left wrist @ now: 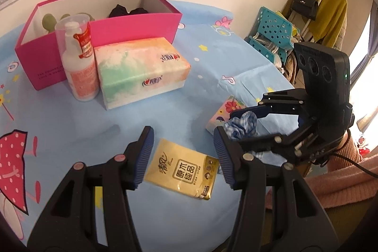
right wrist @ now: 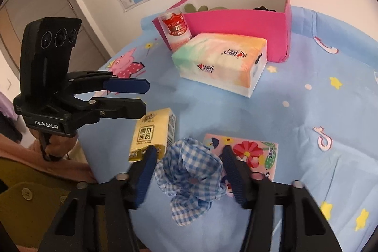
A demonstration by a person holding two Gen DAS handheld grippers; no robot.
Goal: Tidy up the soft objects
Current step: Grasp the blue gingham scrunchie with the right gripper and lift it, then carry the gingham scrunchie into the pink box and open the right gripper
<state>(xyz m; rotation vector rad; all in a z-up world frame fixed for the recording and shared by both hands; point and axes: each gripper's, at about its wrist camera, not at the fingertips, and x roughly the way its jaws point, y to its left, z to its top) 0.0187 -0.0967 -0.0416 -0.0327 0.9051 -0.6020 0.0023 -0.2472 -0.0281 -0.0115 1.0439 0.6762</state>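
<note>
A blue-and-white checked scrunchie [right wrist: 191, 171] lies between the fingers of my right gripper [right wrist: 190, 171], which is open around it; it also shows in the left wrist view [left wrist: 243, 125]. My left gripper [left wrist: 183, 152] is open and empty above a yellow tissue packet [left wrist: 182, 168], also seen in the right wrist view [right wrist: 151, 134]. A flowered pink tissue packet [right wrist: 252, 152] lies under the scrunchie. A pink open box [left wrist: 132, 25] at the back holds a green plush [left wrist: 48, 21] and a dark cloth item [left wrist: 127, 10].
A large pastel tissue box [left wrist: 141, 70] and a white lotion bottle [left wrist: 79, 63] stand in front of the pink box on the blue cartoon sheet [left wrist: 212, 58]. A teal basket rack [left wrist: 271, 34] stands beyond the bed's right edge.
</note>
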